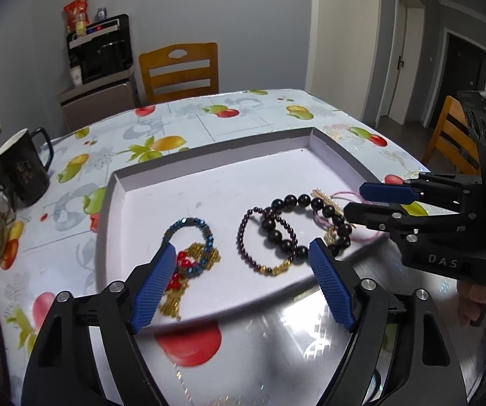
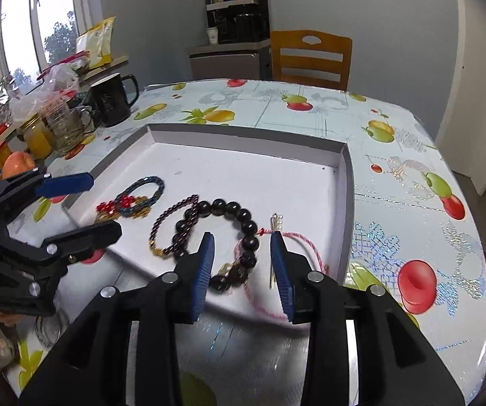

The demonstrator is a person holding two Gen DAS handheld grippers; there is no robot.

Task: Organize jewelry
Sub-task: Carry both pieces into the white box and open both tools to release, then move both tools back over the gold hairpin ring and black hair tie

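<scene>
Where legible, right gripper (image 1: 353,201): "DAS", maybe cropped.

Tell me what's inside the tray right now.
In the tray: a blue bracelet tangled with red beads and gold chain, a thin dark bracelet, a big-bead bracelet, and a pink cord. The overlaps hide what lies beneath.
</scene>
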